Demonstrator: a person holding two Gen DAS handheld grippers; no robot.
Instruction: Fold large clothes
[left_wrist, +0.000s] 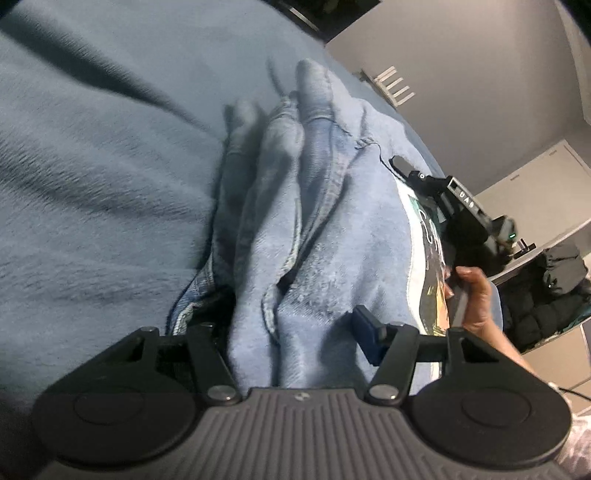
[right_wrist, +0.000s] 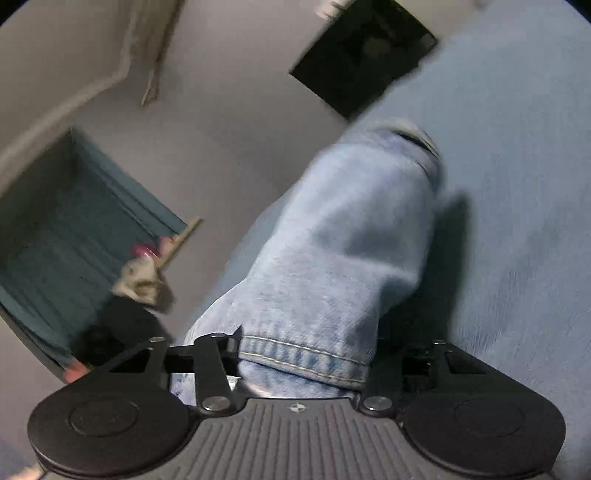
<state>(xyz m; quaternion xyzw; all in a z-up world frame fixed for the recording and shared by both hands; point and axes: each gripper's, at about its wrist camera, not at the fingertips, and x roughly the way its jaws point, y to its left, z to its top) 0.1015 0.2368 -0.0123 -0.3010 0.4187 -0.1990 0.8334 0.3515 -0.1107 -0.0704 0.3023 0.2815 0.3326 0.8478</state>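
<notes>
With the jeans (right_wrist: 332, 258) bunched on the blue blanket (left_wrist: 92, 166), your right gripper (right_wrist: 301, 363) pinching the hem and your left gripper (left_wrist: 295, 332) clamped on gathered denim, lift both ends level and pull taut before laying the fold.

Pale blue jeans (right_wrist: 332, 258) are shown in coarse woven denim, with a stitched hem and faded, rough-looking folds. A grey-blue blanket (left_wrist: 92, 166) beneath is seen as soft, napped, matt cloth, possibly fleece, though blur hides detail. The gripper (right_wrist: 299, 354) is made of matt black plastic with a ribbed grey base and shiny metal pivots.
</notes>
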